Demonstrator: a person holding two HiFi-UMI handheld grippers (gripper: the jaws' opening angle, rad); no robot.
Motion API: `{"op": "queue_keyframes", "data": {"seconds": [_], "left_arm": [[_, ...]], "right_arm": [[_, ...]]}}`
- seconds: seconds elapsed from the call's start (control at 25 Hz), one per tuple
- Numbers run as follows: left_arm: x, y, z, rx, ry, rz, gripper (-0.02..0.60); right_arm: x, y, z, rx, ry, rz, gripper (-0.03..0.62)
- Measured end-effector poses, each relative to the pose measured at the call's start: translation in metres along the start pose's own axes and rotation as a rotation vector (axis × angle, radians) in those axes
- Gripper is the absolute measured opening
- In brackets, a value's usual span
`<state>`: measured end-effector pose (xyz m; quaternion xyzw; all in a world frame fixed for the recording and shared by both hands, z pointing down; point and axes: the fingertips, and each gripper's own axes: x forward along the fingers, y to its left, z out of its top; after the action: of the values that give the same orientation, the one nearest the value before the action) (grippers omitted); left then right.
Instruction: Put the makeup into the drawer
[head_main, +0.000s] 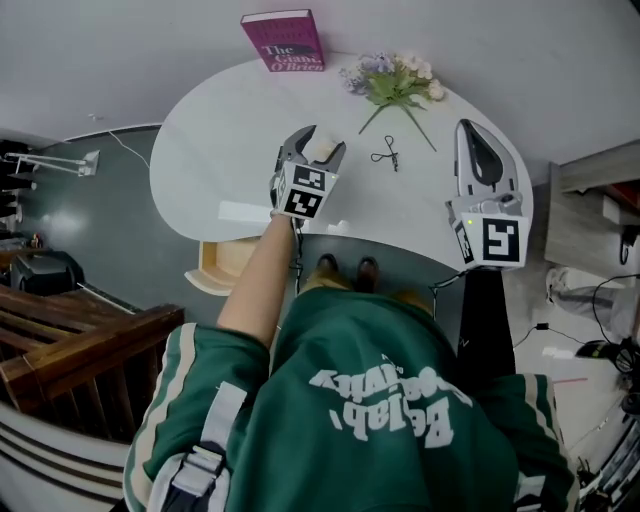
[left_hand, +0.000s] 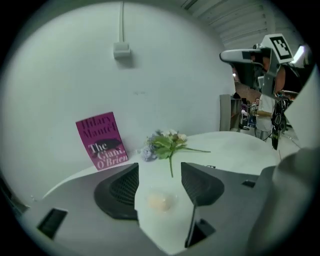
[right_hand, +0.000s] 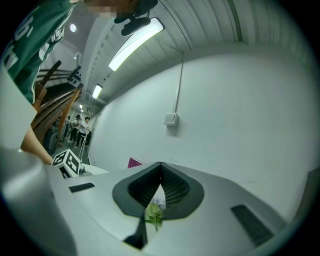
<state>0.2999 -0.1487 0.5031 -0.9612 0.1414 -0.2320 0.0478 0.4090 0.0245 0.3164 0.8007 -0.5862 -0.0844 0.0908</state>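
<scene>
Under the left edge of the white round table (head_main: 200, 170), the pale wooden drawer (head_main: 222, 262) stands open. The left gripper (head_main: 318, 143) has its jaws spread around the small round peach-coloured makeup piece (left_hand: 160, 201), ungripped on the tabletop; the right gripper (head_main: 470, 132) is clenched, empty. Pickup and stowing remain.

Desk (head_main: 220, 150): smooth, faint sheen | book (head_main: 284, 40): glossy paper cover | drawer (head_main: 225, 264): pale bare wood | eyelash curler (head_main: 389, 152): thin dark metal
</scene>
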Motion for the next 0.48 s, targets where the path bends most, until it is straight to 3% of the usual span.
{"op": "queue_keyframes", "data": {"seconds": [0.24, 0.36, 0.48], "left_arm": [[0.05, -0.005, -0.074, -0.052, 0.205, -0.033, 0.276], [0.062, -0.001, -0.1, -0.07, 0.293, 0.0, 0.28], [0.064, 0.005, -0.105, -0.028, 0.317, 0.049, 0.192]], "right_arm": [[-0.002, -0.012, -0.015, -0.017, 0.05, -0.025, 0.009], [-0.004, -0.015, -0.02, -0.016, 0.069, -0.033, 0.009], [-0.003, -0.015, -0.024, -0.027, 0.081, -0.029, 0.009]]}}
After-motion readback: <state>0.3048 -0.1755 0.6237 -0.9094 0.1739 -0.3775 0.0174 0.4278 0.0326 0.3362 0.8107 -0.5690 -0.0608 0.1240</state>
